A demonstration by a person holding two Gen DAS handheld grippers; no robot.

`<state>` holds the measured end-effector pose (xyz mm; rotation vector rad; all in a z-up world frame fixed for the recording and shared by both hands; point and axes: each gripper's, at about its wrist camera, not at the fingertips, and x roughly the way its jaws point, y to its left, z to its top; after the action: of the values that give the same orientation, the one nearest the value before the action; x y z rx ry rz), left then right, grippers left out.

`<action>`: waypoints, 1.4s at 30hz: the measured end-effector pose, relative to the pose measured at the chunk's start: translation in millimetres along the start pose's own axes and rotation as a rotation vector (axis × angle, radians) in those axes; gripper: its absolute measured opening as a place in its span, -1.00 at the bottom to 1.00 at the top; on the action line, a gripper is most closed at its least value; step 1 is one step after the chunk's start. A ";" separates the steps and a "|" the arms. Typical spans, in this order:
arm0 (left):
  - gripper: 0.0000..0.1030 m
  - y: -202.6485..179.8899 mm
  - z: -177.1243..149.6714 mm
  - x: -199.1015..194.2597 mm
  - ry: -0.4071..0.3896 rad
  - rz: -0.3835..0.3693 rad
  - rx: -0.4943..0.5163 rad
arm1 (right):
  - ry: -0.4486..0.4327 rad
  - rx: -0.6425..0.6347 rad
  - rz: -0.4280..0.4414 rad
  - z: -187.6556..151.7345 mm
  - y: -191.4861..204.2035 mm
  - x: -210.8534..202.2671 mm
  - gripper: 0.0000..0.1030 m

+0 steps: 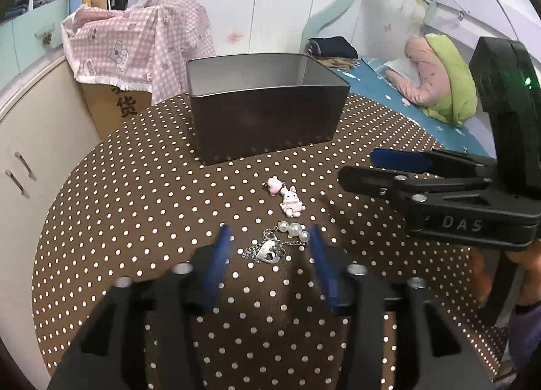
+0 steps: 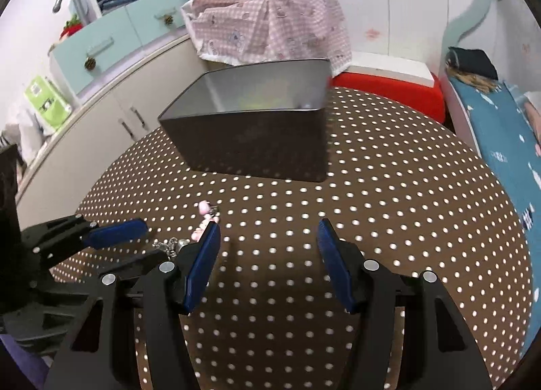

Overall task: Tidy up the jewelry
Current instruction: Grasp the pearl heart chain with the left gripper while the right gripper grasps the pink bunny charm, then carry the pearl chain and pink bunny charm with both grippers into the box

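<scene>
A silver chain with a heart pendant and pearl beads (image 1: 274, 244) lies on the dotted tablecloth, between the two blue fingertips of my open left gripper (image 1: 269, 233), which hovers just above it. A pink heart and bunny charm (image 1: 286, 196) lies just beyond. A dark metal tin (image 1: 267, 109) stands open behind them; it also shows in the right wrist view (image 2: 250, 119). My right gripper (image 2: 268, 226) is open and empty over bare cloth, right of the jewelry (image 2: 203, 221). It shows from the side in the left wrist view (image 1: 355, 167).
The round table (image 1: 118, 214) has a brown, white-dotted cloth. A cardboard box under pink checked fabric (image 1: 135, 42) stands behind it. A bed with pillows (image 1: 436, 82) is at the right, and cream cabinets (image 2: 101, 119) at the left.
</scene>
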<state>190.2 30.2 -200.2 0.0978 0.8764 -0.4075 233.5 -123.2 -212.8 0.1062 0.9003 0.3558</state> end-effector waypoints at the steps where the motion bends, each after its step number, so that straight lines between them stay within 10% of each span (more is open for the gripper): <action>1: 0.07 -0.8 0.1 1.4 -0.001 0.013 0.003 | -0.001 0.002 0.001 -1.7 -1.9 -0.6 0.13; 6: -0.05 -4.8 -1.4 13.4 0.034 0.056 0.036 | -0.001 0.007 0.010 -4.9 -6.6 -0.4 0.13; 10: -0.77 0.0 -3.6 10.4 0.031 0.073 0.029 | 0.007 0.003 0.015 -4.7 -4.7 3.2 0.13; 28: -0.94 48.6 3.1 -27.3 -0.075 0.060 -0.111 | 0.050 -0.150 -0.041 7.8 55.7 38.8 0.12; 36: -0.94 48.3 13.7 -29.4 -0.087 0.018 -0.114 | 0.064 -0.237 -0.055 10.1 70.7 46.5 -0.69; 42: -0.94 41.8 22.1 -35.0 -0.110 -0.029 -0.109 | 0.062 -0.228 -0.032 10.8 66.6 37.1 -0.72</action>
<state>202.4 73.9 -162.7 -0.0371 0.7909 -0.3876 245.8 -47.3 -218.0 -0.1302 0.9157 0.4314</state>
